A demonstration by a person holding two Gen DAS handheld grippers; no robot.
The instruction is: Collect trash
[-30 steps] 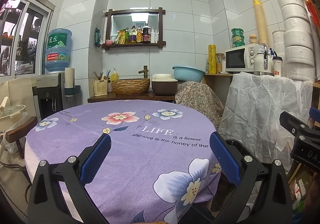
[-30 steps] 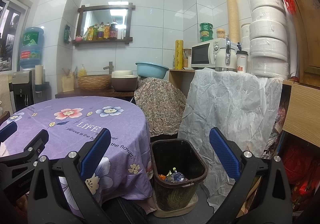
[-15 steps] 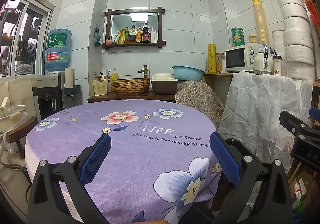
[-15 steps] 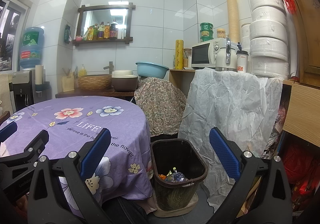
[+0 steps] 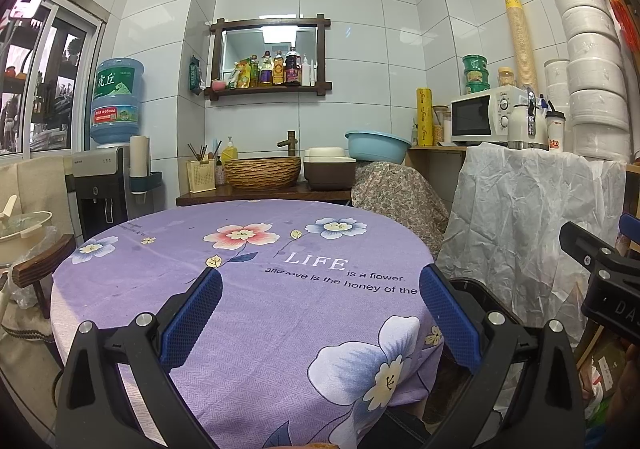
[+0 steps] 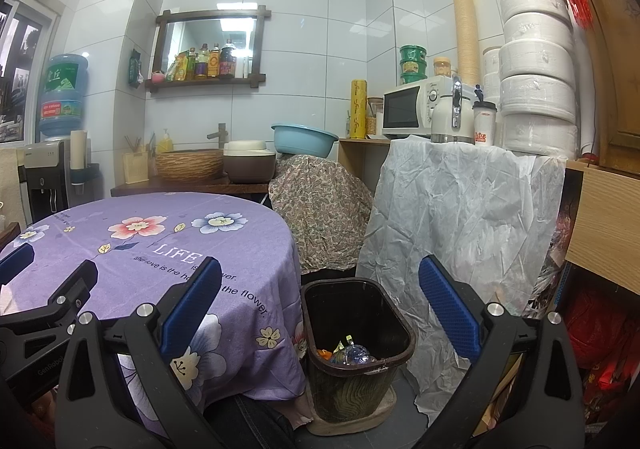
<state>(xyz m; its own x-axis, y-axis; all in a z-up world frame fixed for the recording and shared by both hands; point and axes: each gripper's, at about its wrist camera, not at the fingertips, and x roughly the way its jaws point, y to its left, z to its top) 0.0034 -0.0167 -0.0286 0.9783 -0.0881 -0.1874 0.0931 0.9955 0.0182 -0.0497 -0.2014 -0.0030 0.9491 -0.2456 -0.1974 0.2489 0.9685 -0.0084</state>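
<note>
The left gripper (image 5: 320, 313) hangs above the purple tablecloth (image 5: 256, 273), fingers spread wide and holding nothing. The right gripper (image 6: 318, 309), likewise spread and bare, hangs above the dark trash bin (image 6: 356, 345), which stands just beside the table's edge with wrappers and a crushed bottle (image 6: 350, 353) inside

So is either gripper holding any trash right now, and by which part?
No. The left gripper and right gripper are both open, with nothing between their fingers.
</note>
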